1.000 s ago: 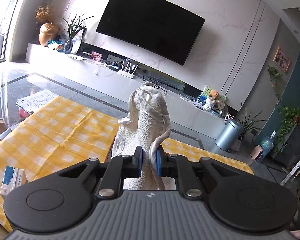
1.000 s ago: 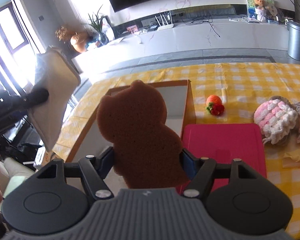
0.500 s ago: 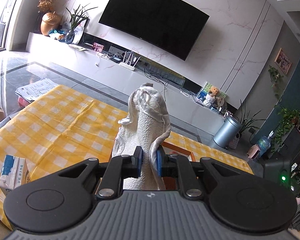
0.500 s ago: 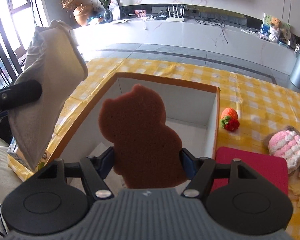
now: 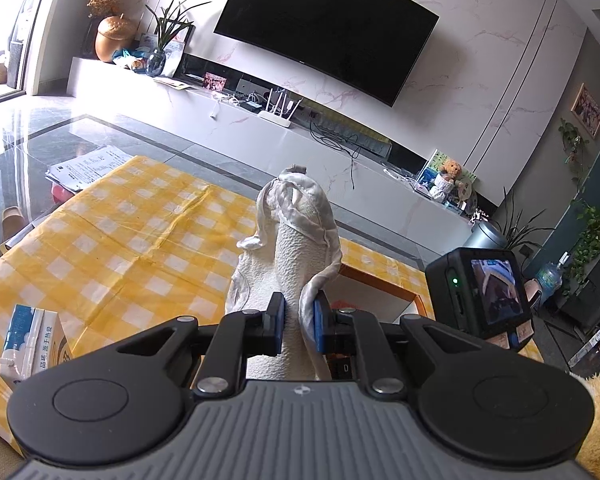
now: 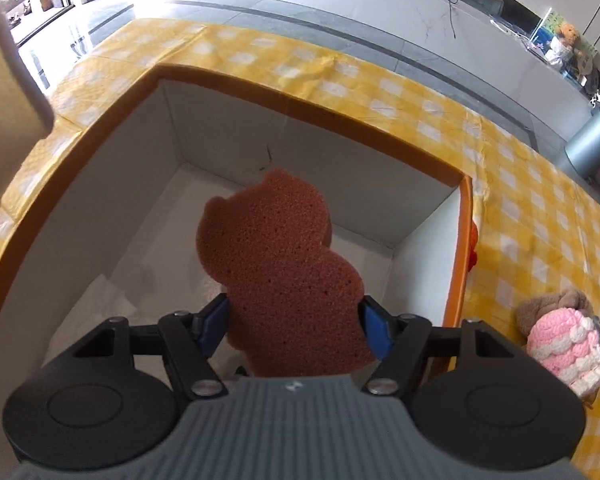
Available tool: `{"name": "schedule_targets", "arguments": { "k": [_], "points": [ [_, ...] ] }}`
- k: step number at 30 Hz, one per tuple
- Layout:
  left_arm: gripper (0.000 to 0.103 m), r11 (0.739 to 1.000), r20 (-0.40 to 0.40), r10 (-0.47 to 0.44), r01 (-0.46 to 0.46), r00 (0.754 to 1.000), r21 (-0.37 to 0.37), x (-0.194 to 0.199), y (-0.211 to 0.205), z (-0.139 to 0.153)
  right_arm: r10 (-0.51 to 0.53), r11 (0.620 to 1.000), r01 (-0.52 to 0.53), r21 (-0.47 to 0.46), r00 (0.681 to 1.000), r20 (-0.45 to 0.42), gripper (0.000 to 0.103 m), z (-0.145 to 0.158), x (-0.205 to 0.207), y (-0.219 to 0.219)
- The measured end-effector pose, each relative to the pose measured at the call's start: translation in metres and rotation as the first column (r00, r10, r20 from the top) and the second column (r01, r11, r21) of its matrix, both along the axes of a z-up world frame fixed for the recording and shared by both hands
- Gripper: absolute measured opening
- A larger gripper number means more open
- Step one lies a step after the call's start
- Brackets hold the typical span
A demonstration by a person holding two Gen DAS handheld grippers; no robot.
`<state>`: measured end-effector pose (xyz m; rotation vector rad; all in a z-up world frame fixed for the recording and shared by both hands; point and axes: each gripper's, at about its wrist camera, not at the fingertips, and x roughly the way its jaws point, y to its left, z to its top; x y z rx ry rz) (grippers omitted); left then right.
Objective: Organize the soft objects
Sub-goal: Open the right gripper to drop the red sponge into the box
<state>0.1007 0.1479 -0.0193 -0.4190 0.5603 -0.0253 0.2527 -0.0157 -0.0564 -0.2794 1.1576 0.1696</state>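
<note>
- Sponge (image 6: 284, 276), brown and bear-shaped, is clenched in the right hand-held gripper (image 6: 294, 320); the jaws press its lower body from left and right.
- Position: sponge hangs above the open box (image 6: 458, 240), over the box's white floor, not touching walls or bottom as far as the right wrist view shows.
- Orientation: long axis runs along the fingers, head and ears pointing to the far side, the flat face turned up toward the camera, tilted a little left.
- Left hand-held gripper (image 5: 298, 322) is clamped on a white cloth (image 5: 296, 248); the jaws are nearly together with the fabric pinched between them.
- Cloth stands upright out of the jaws, long axis along the fingers, crumpled tip pointing to the far side and up. It is held in the air above the desk (image 5: 112, 240), left of the box rim.
- Step in hand, as judged: carrying both soft items to the box, sponge first.
- Next move calls for lowering the right gripper further into the box and opening the jaws, so the sponge drops flat on the floor; then bringing the cloth right, over the rim.
- Still outside on the desk: a pink-and-white knitted toy (image 6: 566, 344) right of the box.
- Milk carton (image 5: 36, 340) at the near left desk edge, not a soft item.
</note>
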Motion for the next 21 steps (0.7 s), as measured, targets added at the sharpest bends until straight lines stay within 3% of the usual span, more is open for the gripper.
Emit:
{"name": "schedule_targets", "arguments": {
  "k": [8, 10, 11, 13, 16, 21],
  "points": [
    [0.016, 1.0, -0.005, -0.005, 0.005, 1.0, 0.013, -0.003, -0.003, 0.001, 0.037, 0.991, -0.041, -0.125, 0.999, -0.04, 0.069, -0.009, 0.004, 0.015],
    [0.016, 1.0, -0.01, -0.007, 0.008, 1.0, 0.02, -0.004, -0.003, 0.002, 0.018, 0.993, -0.021, -0.116, 0.999, -0.026, 0.073, -0.004, 0.0, 0.012],
    [0.016, 1.0, -0.01, -0.009, 0.009, 1.0, 0.022, -0.005, -0.004, 0.002, 0.01, 0.994, -0.012, -0.109, 1.0, -0.022, 0.084, -0.002, 0.0, 0.01],
    [0.016, 1.0, -0.011, -0.011, 0.011, 1.0, 0.024, -0.004, -0.004, 0.003, 0.005, 0.997, -0.005, -0.074, 1.0, -0.01, 0.092, 0.005, 0.0, 0.006],
    [0.016, 1.0, -0.008, -0.012, 0.013, 1.0, 0.023, -0.005, -0.004, 0.004, 0.028, 0.999, -0.028, -0.034, 1.0, -0.004, 0.099, 0.014, -0.002, 0.003],
    [0.016, 0.999, -0.002, -0.012, 0.012, 1.0, 0.036, -0.004, -0.006, 0.004, 0.015, 0.999, -0.02, 0.041, 0.995, 0.103, 0.1, 0.042, -0.009, -0.01]
  ]
}}
